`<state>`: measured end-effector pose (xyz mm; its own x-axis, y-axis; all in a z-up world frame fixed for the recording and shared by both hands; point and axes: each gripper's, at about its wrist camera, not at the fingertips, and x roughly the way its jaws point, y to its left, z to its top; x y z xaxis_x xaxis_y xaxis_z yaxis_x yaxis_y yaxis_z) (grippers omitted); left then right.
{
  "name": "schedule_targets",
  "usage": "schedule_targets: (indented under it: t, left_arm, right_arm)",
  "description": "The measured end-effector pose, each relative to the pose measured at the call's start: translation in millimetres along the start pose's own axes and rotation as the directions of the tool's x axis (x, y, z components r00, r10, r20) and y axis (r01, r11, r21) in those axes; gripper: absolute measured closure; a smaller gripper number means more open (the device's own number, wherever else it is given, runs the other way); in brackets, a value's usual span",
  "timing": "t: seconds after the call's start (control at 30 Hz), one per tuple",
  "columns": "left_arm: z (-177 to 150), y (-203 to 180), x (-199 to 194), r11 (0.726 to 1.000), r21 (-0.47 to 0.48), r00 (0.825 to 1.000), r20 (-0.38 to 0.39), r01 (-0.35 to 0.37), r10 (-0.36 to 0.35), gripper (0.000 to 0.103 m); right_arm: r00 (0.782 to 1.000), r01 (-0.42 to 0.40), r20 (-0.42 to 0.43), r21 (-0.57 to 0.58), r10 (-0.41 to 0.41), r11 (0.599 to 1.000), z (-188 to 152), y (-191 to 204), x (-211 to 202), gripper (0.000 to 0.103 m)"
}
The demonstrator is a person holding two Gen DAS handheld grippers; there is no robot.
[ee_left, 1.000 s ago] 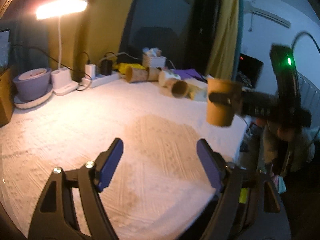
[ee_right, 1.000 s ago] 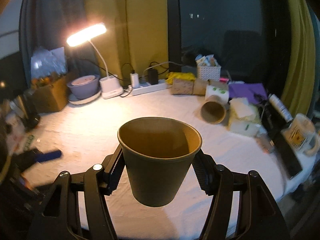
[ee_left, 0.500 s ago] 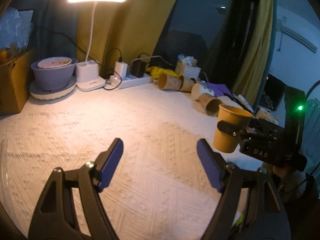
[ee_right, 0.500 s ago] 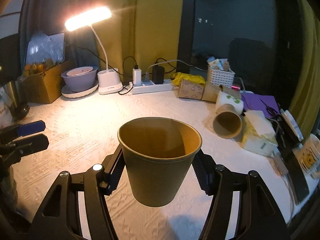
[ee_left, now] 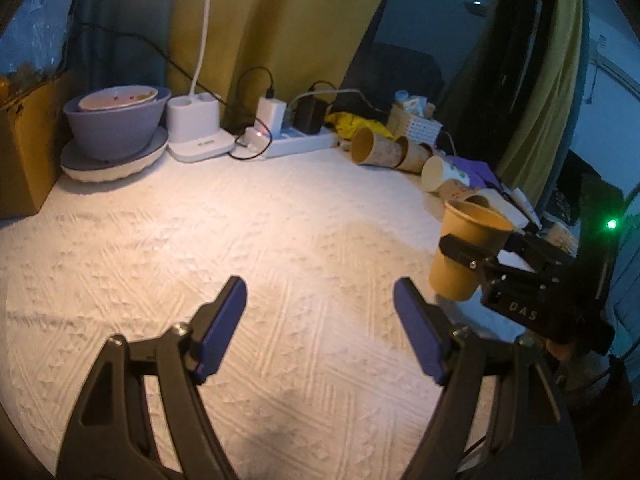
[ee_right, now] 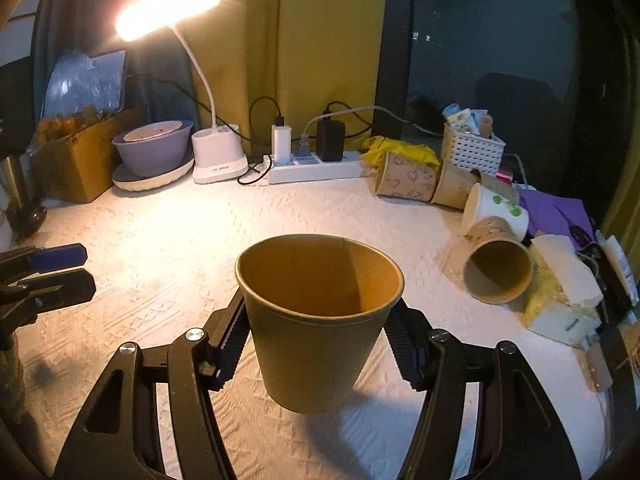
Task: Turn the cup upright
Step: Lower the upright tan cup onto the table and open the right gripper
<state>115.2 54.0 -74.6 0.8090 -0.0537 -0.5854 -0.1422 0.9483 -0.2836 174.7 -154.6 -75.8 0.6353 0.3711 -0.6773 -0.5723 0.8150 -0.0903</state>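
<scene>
My right gripper [ee_right: 318, 332] is shut on a plain brown paper cup [ee_right: 316, 320], held upright with its mouth up, just above the white textured tablecloth [ee_right: 160, 248]. The cup [ee_left: 466, 252] and the right gripper [ee_left: 470, 258] also show at the right of the left wrist view, near the table's right edge. My left gripper [ee_left: 320, 320] is open and empty, low over the middle of the cloth. It shows at the left edge of the right wrist view [ee_right: 48, 268].
Several paper cups lie on their sides at the back right [ee_right: 496, 268]. A power strip [ee_right: 316, 168], lamp base [ee_right: 218, 156], purple bowl on a plate [ee_right: 154, 152] and cardboard box [ee_right: 80, 152] line the back. A tissue pack [ee_right: 560, 280] lies at the right.
The right gripper has lowered the upright cup closer to the cloth. The left gripper's view has swung left toward the lamp and bowl and stays open.
</scene>
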Motion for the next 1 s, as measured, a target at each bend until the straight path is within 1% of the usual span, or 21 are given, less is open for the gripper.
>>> schedule_targets:
  t: [0.13,0.43,0.6,0.9,0.93,1.0]
  left_arm:
    - [0.7,0.1,6.5,1.000,-0.006,1.000,-0.010,0.002,-0.003,0.026]
    - [-2.7,-2.3,10.9,1.000,0.000,1.000,-0.025,0.017,-0.017,0.026]
    - [-4.9,-5.0,4.4,1.000,0.009,0.999,-0.011,0.030,-0.030,0.026]
    - [-12.0,-13.5,-12.3,0.998,0.030,0.999,0.006,0.048,-0.049,0.026]
    - [-13.0,-14.4,-14.1,0.998,0.031,0.999,0.007,0.049,-0.050,0.026]
    - [-14.7,-16.7,-19.2,0.998,0.033,0.998,0.010,0.054,-0.054,0.026]
  right_arm:
    - [1.000,-0.001,0.003,-0.017,0.001,1.000,2.4,1.3,5.9,0.037]
    - [0.999,-0.016,-0.040,-0.009,0.015,1.000,-6.6,5.1,8.7,0.037]
    - [0.998,0.000,-0.057,-0.012,-0.001,1.000,-14.8,10.0,5.1,0.037]
    - [0.998,0.028,-0.053,0.008,-0.028,1.000,-21.7,11.6,-10.7,0.036]
    - [0.998,0.030,-0.055,0.010,-0.029,1.000,-22.9,11.8,-11.7,0.035]
    - [0.997,0.037,-0.061,0.006,-0.037,0.999,-26.2,13.5,-14.2,0.027]
